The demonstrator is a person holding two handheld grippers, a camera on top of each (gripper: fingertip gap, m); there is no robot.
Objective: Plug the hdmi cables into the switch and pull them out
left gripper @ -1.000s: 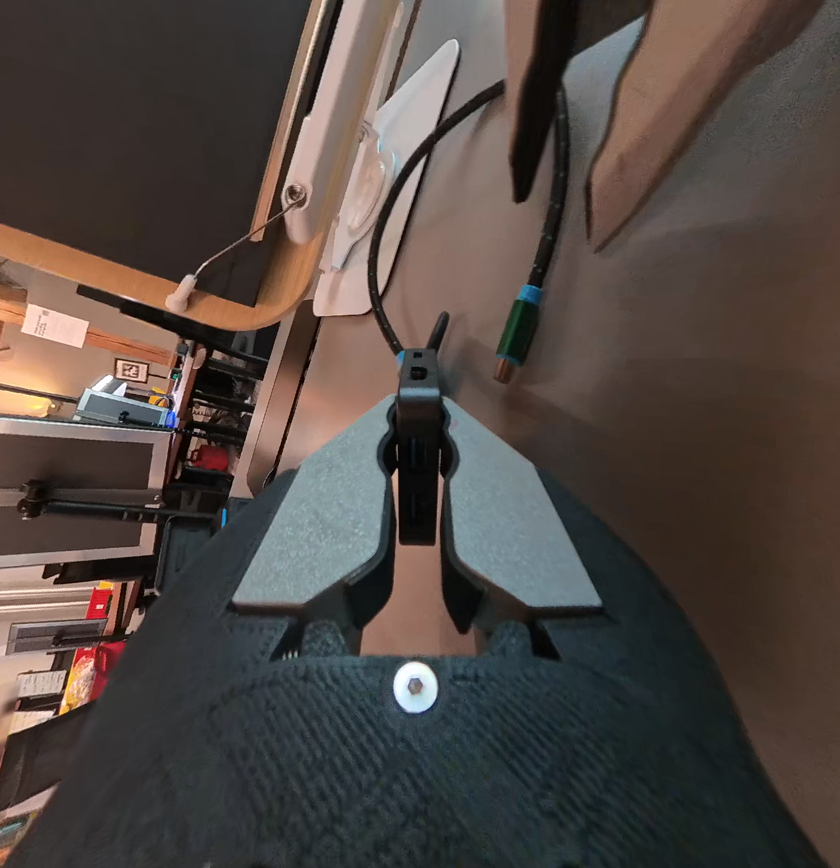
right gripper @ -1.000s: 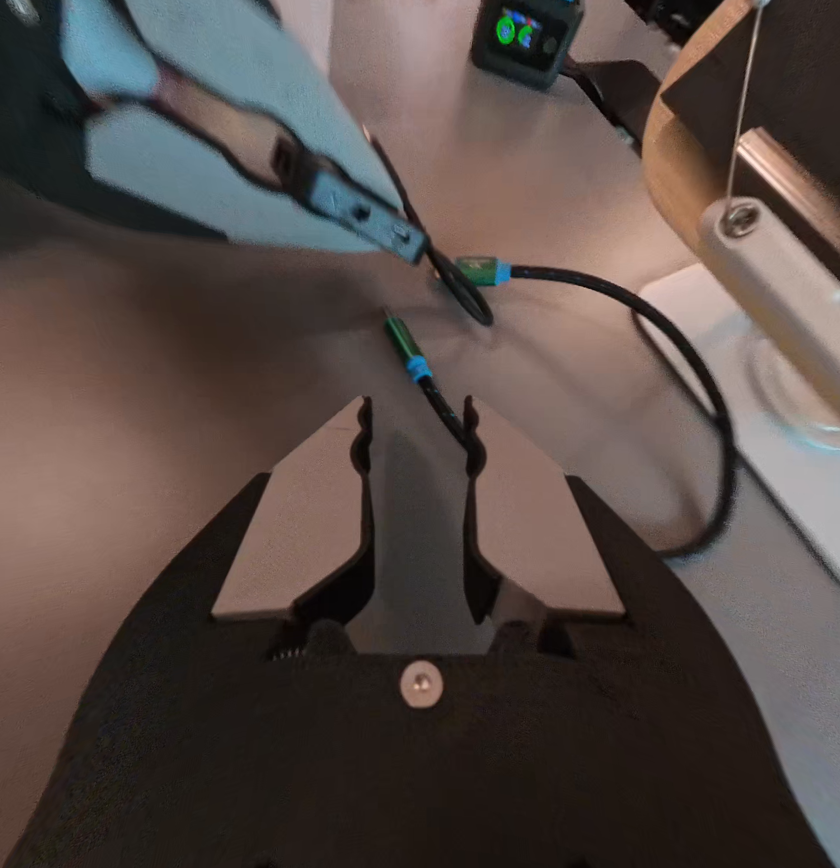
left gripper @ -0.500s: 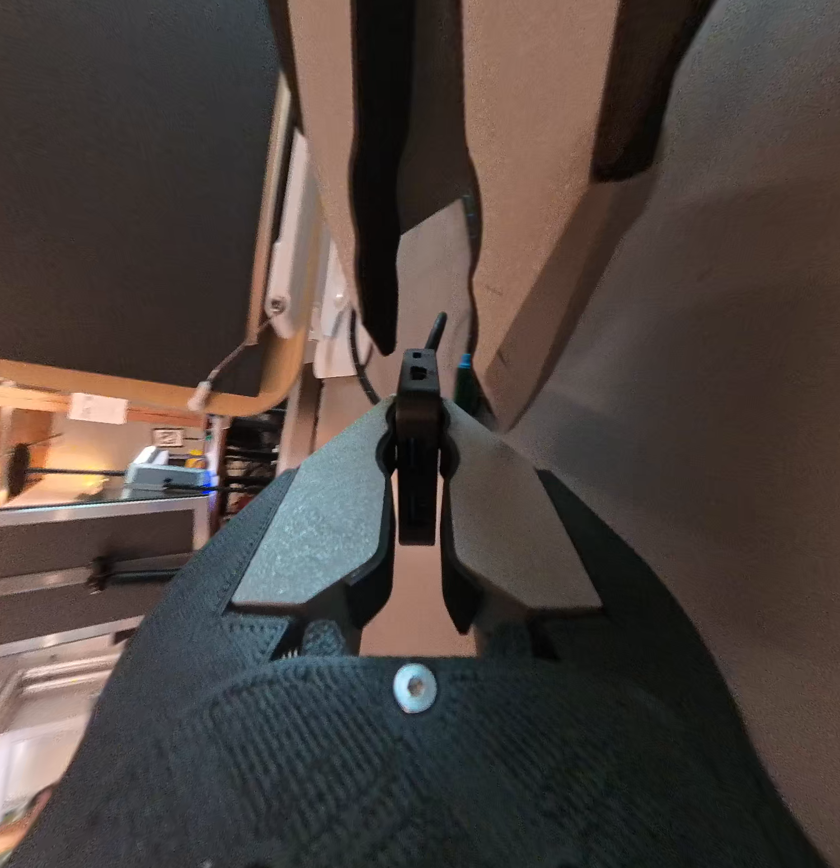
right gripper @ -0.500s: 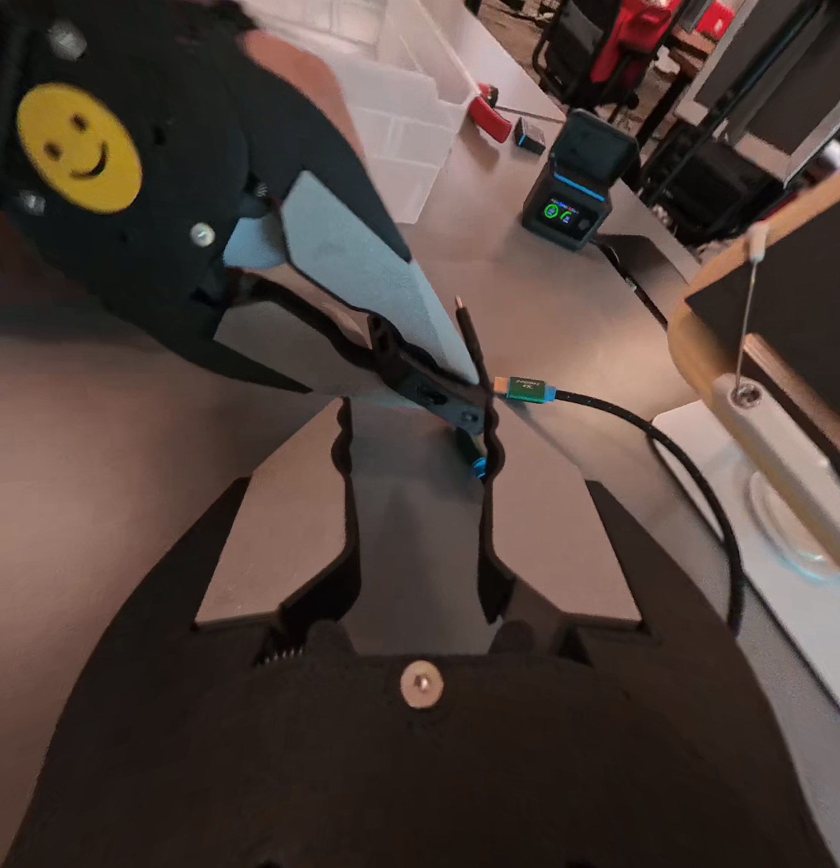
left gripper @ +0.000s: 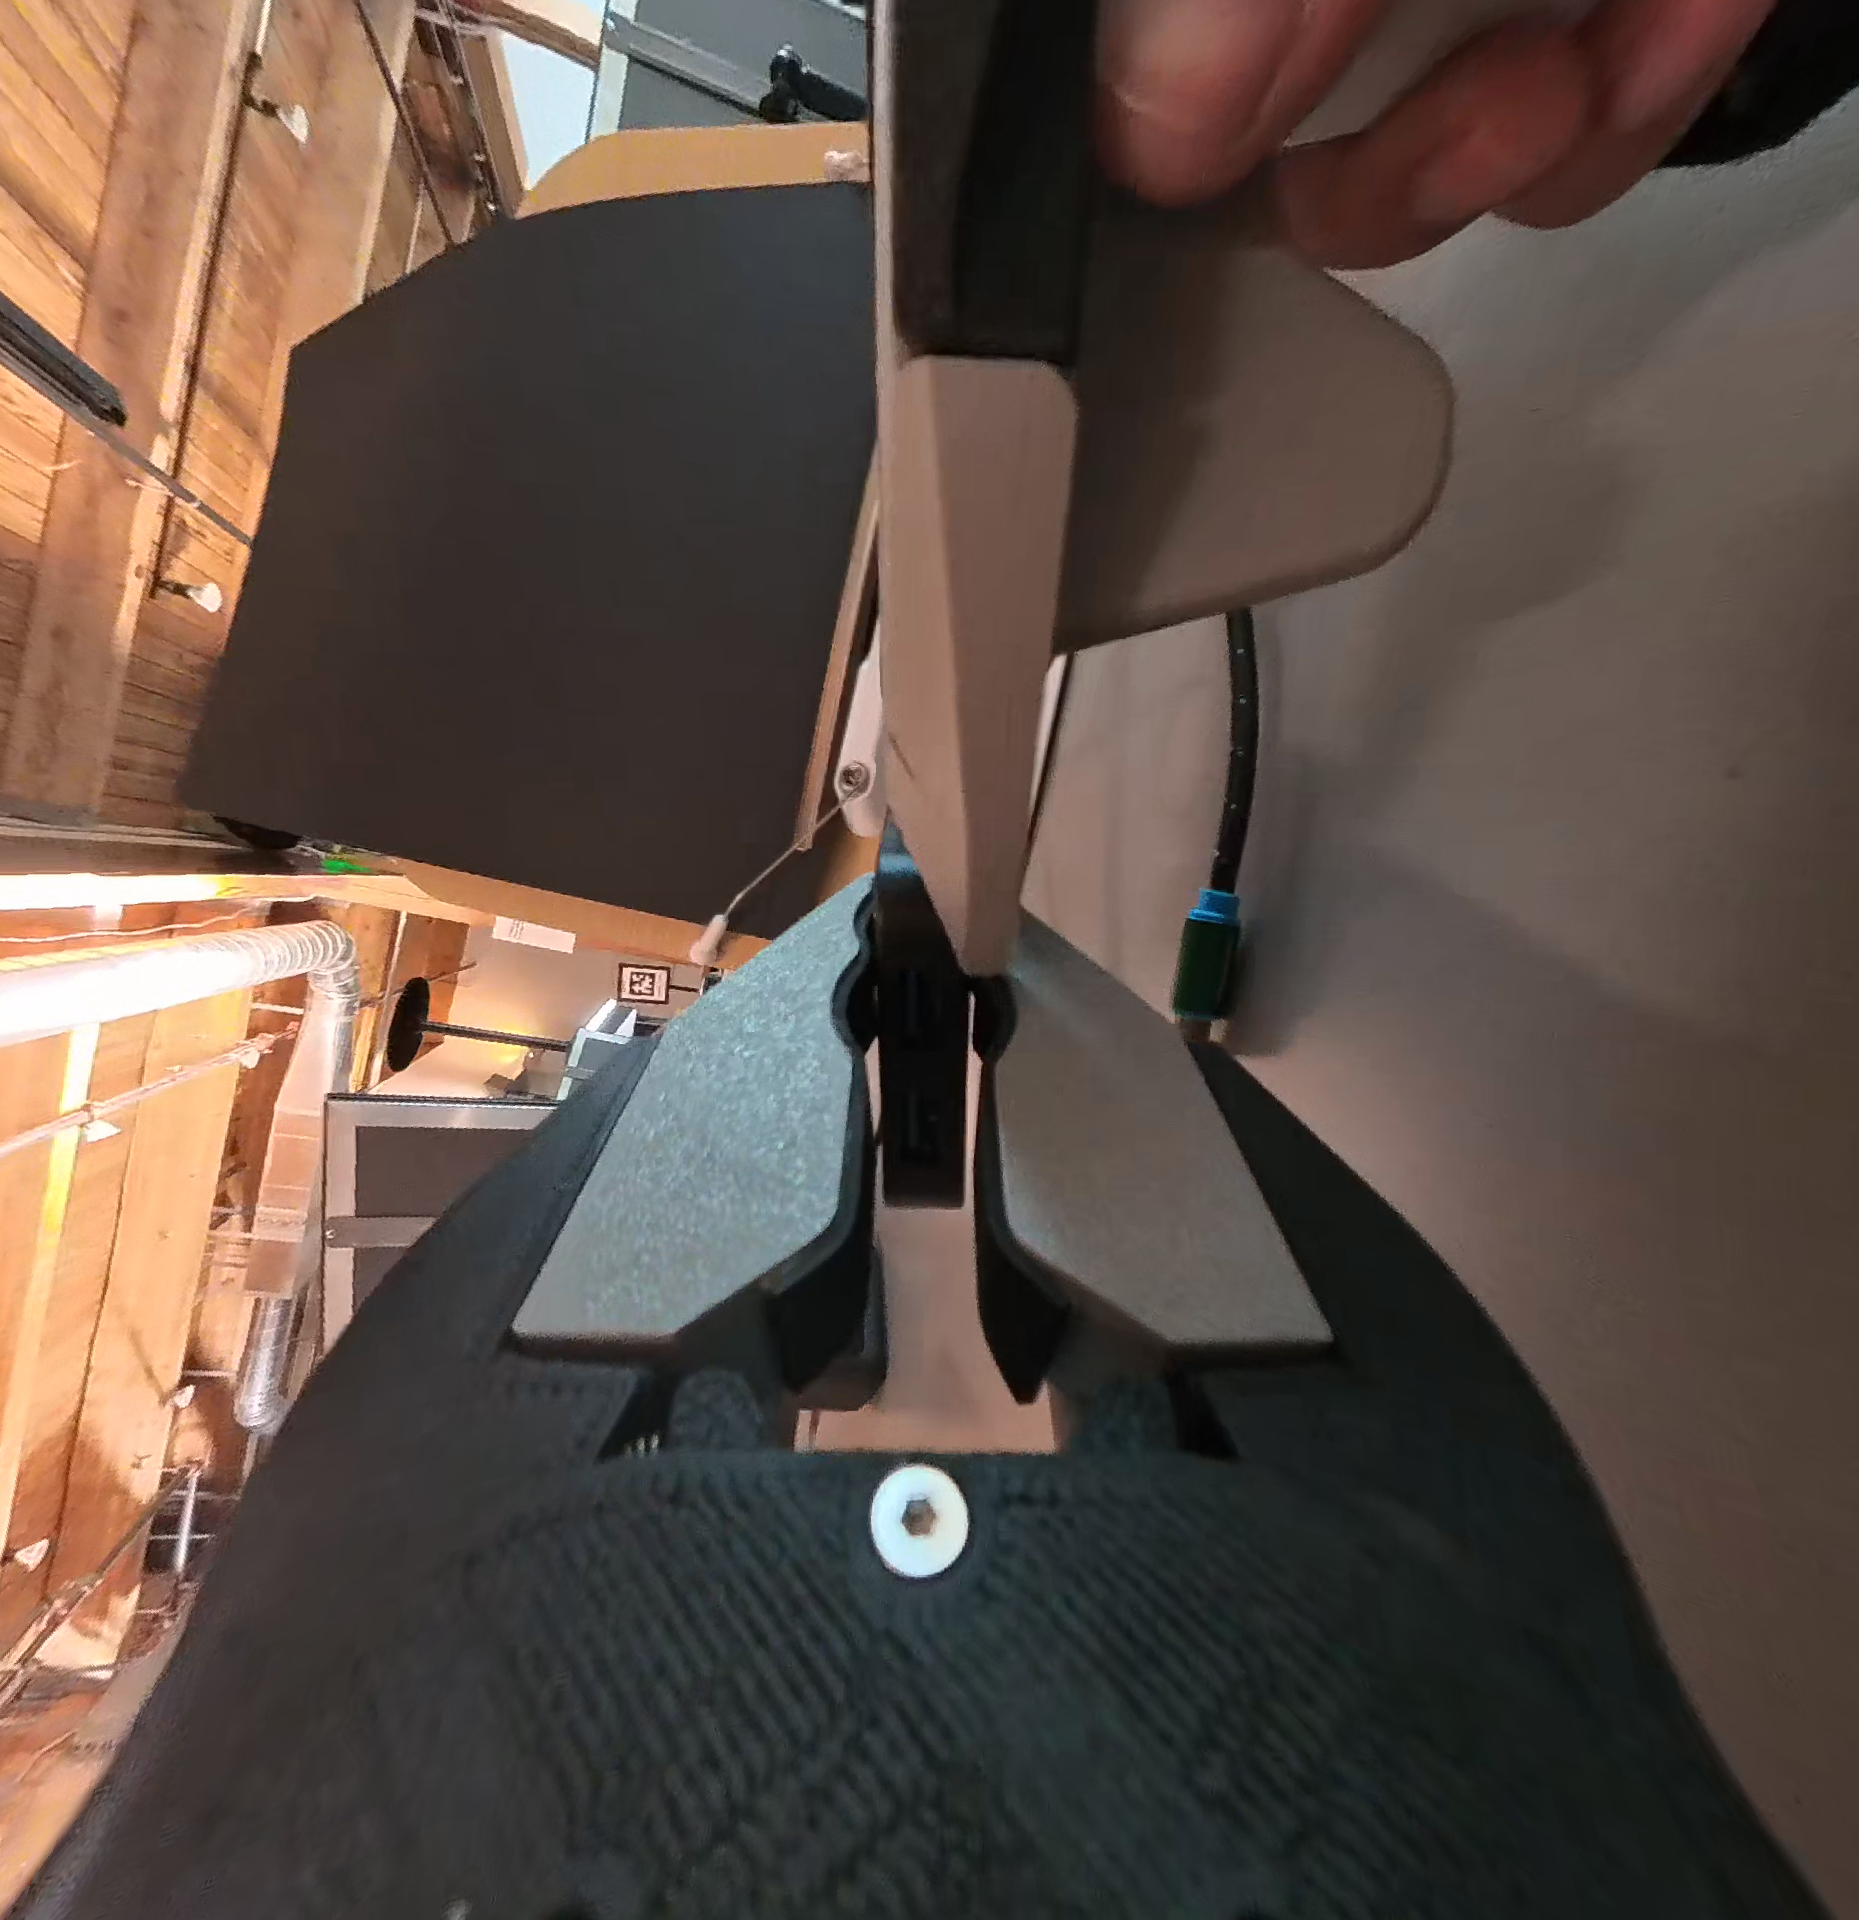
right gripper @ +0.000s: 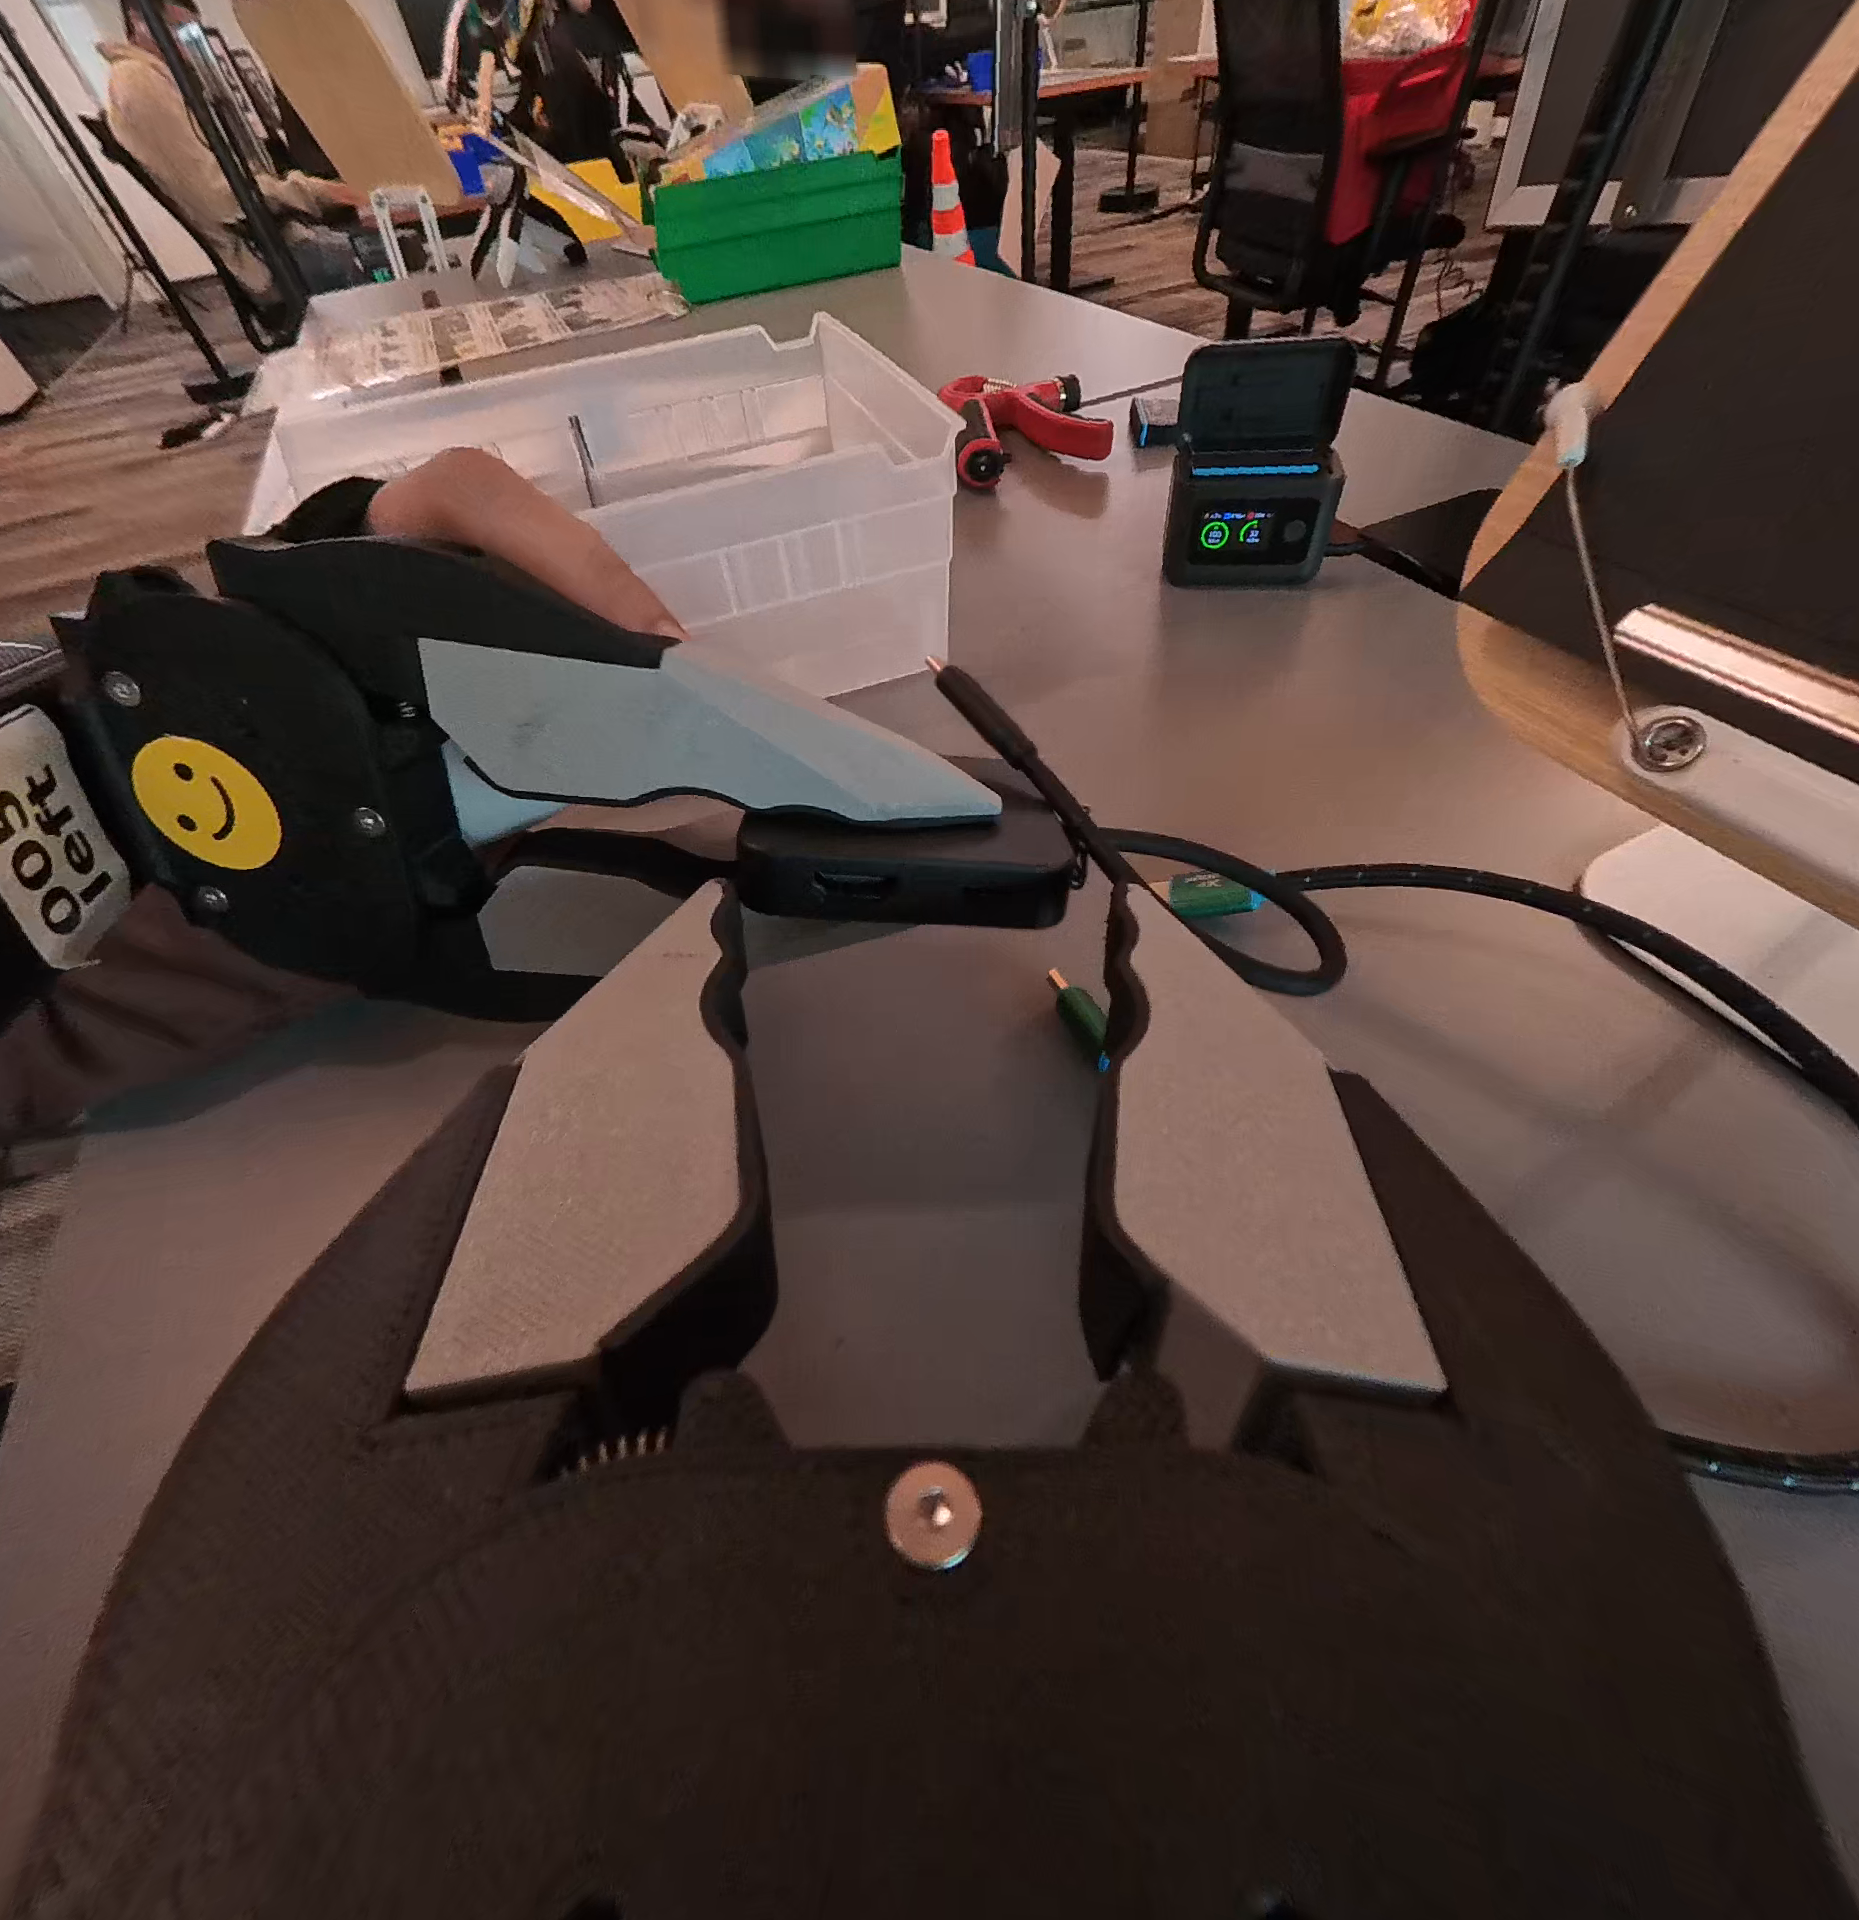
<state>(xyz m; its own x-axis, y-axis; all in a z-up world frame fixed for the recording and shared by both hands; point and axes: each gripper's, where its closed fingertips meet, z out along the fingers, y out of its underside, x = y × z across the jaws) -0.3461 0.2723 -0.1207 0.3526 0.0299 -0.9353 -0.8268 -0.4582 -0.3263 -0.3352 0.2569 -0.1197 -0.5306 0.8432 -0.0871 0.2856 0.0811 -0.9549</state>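
The left gripper (right gripper: 966, 821) clamps a flat black switch (right gripper: 904, 883) showing two side ports. The right gripper (right gripper: 920, 956) is spread wide, empty, just beside a green-shelled HDMI plug (right gripper: 1079, 1016) with a blue collar.

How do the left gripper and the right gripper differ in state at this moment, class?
The left gripper is shut on the black switch; the right gripper is open and holds nothing. The left gripper points in from the side across the table, while the right gripper faces the switch's ports, with a green cable plug near its fingertip. Both have grey fingers on black bodies.
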